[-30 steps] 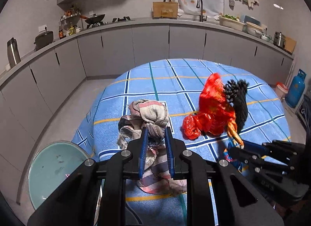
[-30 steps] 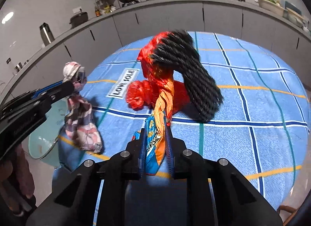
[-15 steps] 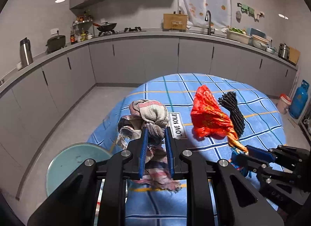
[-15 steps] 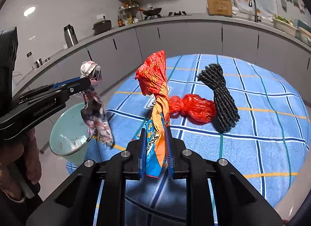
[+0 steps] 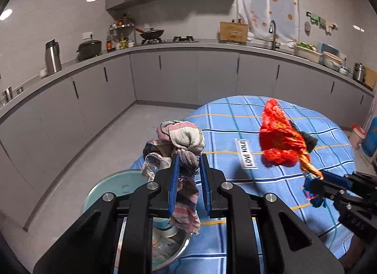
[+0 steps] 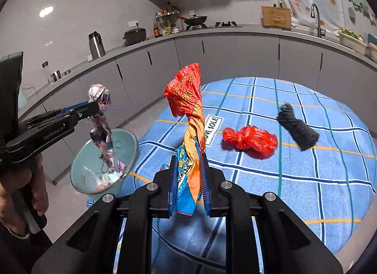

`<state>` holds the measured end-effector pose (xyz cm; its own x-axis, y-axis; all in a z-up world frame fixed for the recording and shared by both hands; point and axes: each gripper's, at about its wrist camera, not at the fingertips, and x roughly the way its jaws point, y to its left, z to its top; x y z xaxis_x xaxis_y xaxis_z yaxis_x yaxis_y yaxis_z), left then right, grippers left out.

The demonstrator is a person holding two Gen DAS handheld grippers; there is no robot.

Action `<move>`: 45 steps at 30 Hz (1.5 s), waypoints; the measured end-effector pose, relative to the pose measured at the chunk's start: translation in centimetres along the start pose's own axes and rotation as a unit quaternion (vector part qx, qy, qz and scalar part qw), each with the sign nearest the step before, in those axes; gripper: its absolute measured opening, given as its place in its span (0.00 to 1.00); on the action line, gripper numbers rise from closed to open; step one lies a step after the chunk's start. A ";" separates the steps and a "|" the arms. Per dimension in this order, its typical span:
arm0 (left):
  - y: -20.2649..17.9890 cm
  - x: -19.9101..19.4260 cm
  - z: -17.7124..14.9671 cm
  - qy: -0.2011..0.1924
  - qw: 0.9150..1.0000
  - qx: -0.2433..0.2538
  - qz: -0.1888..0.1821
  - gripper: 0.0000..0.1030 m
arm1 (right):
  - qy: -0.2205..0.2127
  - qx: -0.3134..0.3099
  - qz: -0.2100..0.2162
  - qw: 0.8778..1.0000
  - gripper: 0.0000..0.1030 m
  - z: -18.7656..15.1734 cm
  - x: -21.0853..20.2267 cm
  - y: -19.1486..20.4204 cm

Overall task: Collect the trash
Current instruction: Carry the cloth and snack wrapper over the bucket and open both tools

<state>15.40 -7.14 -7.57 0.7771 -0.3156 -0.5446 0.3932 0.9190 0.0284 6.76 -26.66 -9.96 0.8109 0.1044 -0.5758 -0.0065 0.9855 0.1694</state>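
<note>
The collecting is sitting partway through, by my reading. The left gripper (image 5: 188, 168) is pinching a knotted rag (image 5: 180, 138) between its blue pads, jaws narrowed onto the cloth, and is dangling it right over the bin (image 6: 103, 158), which is standing on the floor against the table edge at about nine o'clock in the right wrist view. The rag's tail is hanging down into the bin's mouth, though whether it is touching the contents I cannot tell. The right gripper (image 6: 188, 168) is clamping a twisted snack wrapper (image 6: 188, 118), jaws narrowed on its orange and blue lower part while the red top is standing up above them; it is hanging over the near edge of the checked tablecloth (image 6: 306, 179), beside the bin rather than above it.

Still lying on the cloth are two more pieces: a crumpled red plastic bag (image 6: 249, 141) at about two o'clock from the right gripper, and a dark bundle of cord (image 6: 297, 129) just beyond it, further toward three o'clock, the two apart. So two items are in hand and not yet dropped, and two are waiting.

The bin is holding some pale scraps and bits of wrapper at its bottom, too blurred to name.
</note>
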 end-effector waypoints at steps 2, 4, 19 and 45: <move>0.8 -0.1 -0.1 0.000 1.000 -0.004 0.007 0.18 | -0.002 -0.003 0.006 1.000 0.18 0.3 0.2 0.4; 1.6 -0.3 -0.3 0.001 1.000 -0.009 0.016 0.18 | -0.001 -0.005 0.012 1.000 0.18 0.5 0.4 0.9; 7.5 -0.7 -1.6 0.010 0.996 -0.053 0.066 0.18 | 0.008 -0.048 0.066 0.997 0.18 2.3 4.0 6.6; 10.7 1.1 -2.9 0.030 0.992 -0.094 0.074 0.18 | 0.054 -0.102 0.100 0.988 0.18 2.5 9.1 12.2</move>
<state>19.10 3.05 -10.31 0.7871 -0.1650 -0.5944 0.1746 0.9837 -0.0419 15.49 -14.03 -11.17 0.7149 0.3022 -0.6306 -0.2868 0.9492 0.1297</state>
